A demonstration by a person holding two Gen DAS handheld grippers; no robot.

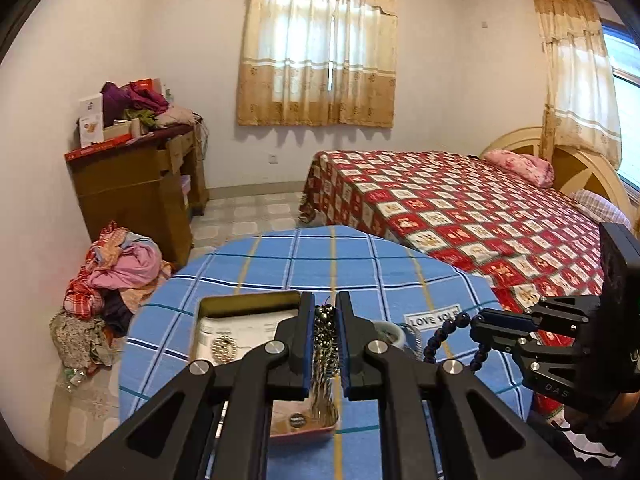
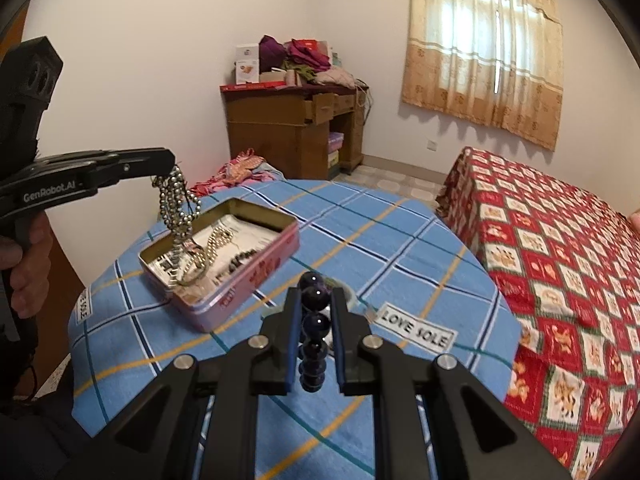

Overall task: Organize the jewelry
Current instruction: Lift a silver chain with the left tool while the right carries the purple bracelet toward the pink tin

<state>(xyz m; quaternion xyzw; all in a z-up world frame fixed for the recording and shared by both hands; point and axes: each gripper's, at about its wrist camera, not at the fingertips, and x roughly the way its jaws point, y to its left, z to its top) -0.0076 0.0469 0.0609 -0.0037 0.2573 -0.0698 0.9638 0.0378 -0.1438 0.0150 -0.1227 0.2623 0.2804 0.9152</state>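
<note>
— Over the pink tin (image 2: 224, 280), what is the left gripper (image 2: 170, 170) doing?
— Pointing slightly downward, clamped on a silver bead chain (image 2: 178, 208) that dangles into the tin.
— And on the right?
— The right gripper (image 2: 316, 320), tilted down above the blue checked tablecloth (image 2: 400, 240), pinches a dark bead bracelet (image 2: 314, 336).

A round table (image 2: 400, 232) carries the things, covered by a blue checked cloth (image 1: 360, 264) with yellow and dark lines and a white "LOVE SOLE" label (image 2: 416, 330). A pink tin box (image 2: 240, 276) sits directly on the cloth, open at the top, with chains lying inside it. The label lies to the right of the tin, nearer the table's edge. Just beside the tin, toward the label, stands a small white round dish (image 1: 394, 332), largely hidden.
</note>
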